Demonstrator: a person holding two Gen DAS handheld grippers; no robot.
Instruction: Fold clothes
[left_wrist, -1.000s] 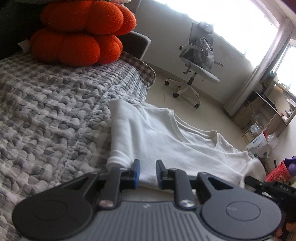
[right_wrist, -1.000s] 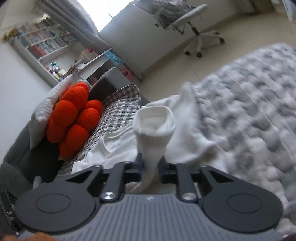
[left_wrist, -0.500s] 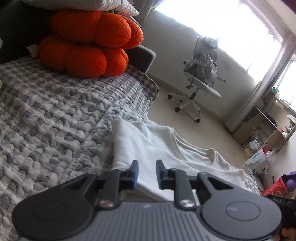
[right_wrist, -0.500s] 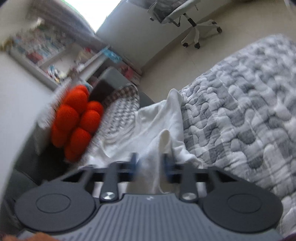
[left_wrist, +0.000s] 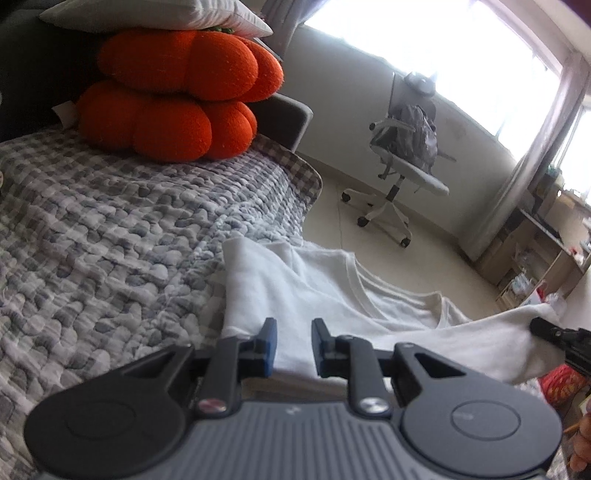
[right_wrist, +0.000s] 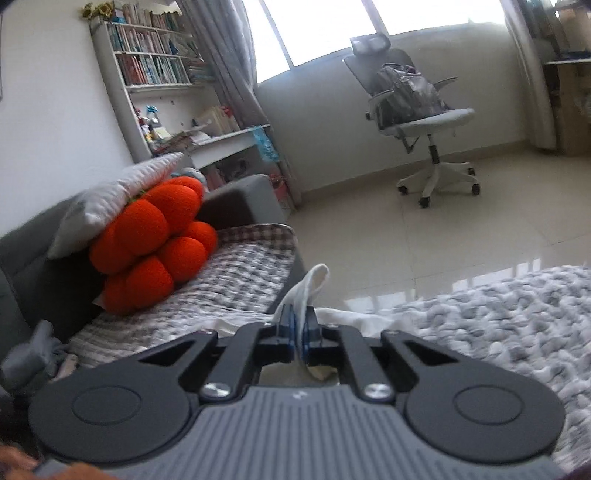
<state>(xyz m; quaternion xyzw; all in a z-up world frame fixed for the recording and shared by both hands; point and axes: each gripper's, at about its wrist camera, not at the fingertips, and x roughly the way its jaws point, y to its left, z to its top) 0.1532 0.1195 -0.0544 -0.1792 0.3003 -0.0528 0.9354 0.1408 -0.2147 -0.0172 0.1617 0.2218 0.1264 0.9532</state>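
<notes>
The white shirt (left_wrist: 295, 291) lies at the edge of the grey quilted bed cover (left_wrist: 110, 236), collar toward the floor. My right gripper (right_wrist: 300, 332) is clamped on its sleeve (right_wrist: 308, 286), holding it off the cover. My left gripper (left_wrist: 293, 347) hangs over the shirt's near edge, jaws apart, gripping nothing. An orange cushion (left_wrist: 177, 99) sits at the far corner.
</notes>
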